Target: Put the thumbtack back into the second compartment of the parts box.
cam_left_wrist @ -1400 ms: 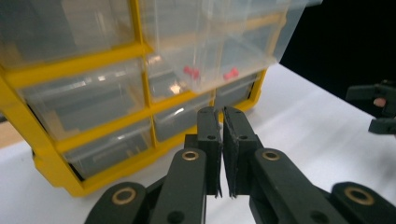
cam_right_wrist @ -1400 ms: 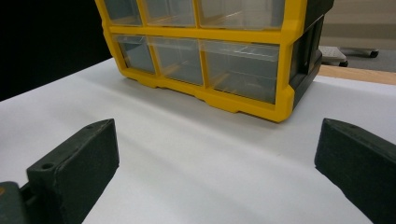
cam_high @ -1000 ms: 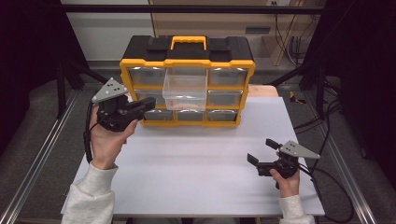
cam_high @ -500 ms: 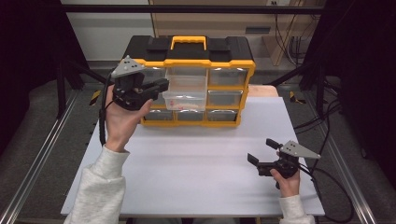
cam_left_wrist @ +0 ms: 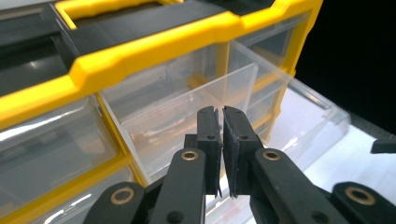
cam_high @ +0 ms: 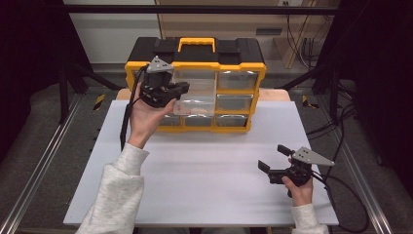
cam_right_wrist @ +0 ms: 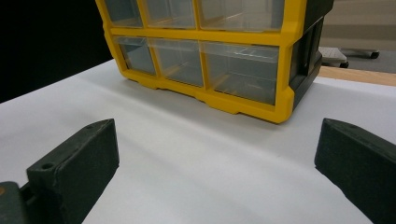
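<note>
Jaws on my left gripper [cam_left_wrist: 220, 154] are nearly closed, holding nothing, raised at the clear drawer [cam_high: 195, 95] pulled out of the yellow organizer [cam_high: 243, 68]. I keep my right gripper [cam_high: 273, 162] spread wide and empty, low over the white table [cam_high: 204, 185], well apart from the organizer.

A white table [cam_high: 209, 180] stretches out in front of me, its far edge backed by a strip of bare wood. A yellow-and-black drawer organizer [cam_high: 195, 83] stands directly on the table at the far side, centred, its clear drawers facing me, one middle drawer [cam_high: 195, 100] pulled out over the tabletop.
</note>
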Demonstrator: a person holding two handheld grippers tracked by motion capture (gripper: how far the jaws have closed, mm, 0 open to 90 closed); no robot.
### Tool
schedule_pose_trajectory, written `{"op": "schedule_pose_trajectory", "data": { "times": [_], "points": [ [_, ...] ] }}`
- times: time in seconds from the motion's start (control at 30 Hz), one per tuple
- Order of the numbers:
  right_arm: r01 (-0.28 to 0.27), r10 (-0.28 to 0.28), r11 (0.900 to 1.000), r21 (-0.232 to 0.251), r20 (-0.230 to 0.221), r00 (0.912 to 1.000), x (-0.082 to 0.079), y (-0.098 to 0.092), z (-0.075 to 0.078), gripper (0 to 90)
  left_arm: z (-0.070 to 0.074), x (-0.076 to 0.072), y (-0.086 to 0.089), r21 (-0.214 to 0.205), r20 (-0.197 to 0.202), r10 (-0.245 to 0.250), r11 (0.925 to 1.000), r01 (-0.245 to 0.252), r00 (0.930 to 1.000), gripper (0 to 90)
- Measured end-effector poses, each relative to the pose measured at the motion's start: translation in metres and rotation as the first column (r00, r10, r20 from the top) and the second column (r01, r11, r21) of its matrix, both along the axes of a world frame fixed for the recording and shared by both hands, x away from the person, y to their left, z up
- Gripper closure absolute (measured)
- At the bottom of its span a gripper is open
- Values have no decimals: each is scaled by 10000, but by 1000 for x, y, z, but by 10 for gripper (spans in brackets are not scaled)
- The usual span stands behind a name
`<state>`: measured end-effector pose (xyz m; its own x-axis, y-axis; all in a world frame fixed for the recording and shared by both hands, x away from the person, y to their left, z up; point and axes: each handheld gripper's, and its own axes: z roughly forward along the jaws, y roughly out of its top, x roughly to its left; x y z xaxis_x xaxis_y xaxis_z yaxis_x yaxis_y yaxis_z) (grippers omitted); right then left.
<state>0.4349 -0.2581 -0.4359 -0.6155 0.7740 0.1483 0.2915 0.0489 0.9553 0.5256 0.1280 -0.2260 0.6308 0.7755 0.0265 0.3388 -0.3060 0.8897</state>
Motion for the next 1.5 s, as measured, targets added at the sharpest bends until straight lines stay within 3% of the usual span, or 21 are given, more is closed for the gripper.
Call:
{"op": "schedule_pose_trajectory", "data": {
  "times": [0.13, 0.3, 0.57, 0.77, 0.9, 1.13, 1.5],
  "points": [
    [-29, 29, 10000, -11, -26, 10000, 0, 0, 0, 3, -4, 4, -1, 149, -101, 114, 9998, -113, 9999, 843],
    [-15, 15, 10000, -10, -26, 10000, 0, 0, 0, 3, -2, 0, 1, -212, 111, 108, 9997, -105, 9999, 739],
    [10, -10, 10000, 9, 1, 10000, 0, 0, 0, 3, 5, -19, 24, -998, 1071, -74, 9948, 181, 9942, 513],
    [-13, 13, 10000, -11, -29, 10000, 0, 0, 0, 3, -4, -34, 47, -1466, 1969, -106, 9884, 402, 9804, 297],
    [14, -14, 10000, -53, -27, 10000, 0, 0, 0, 3, -17, -40, 65, -1925, 1862, -118, 9801, 482, 9824, 182],
    [17, -18, 10000, -74, -43, 10000, 0, 1, -1, 3, -47, -47, 91, -2227, 1520, -46, 9741, 388, 9884, 60],
    [44, -44, 10000, -69, -48, 10000, 0, 0, -1, 3, -113, -58, 123, -2521, 966, 84, 9676, 163, 9953, 36]
  ]
}}
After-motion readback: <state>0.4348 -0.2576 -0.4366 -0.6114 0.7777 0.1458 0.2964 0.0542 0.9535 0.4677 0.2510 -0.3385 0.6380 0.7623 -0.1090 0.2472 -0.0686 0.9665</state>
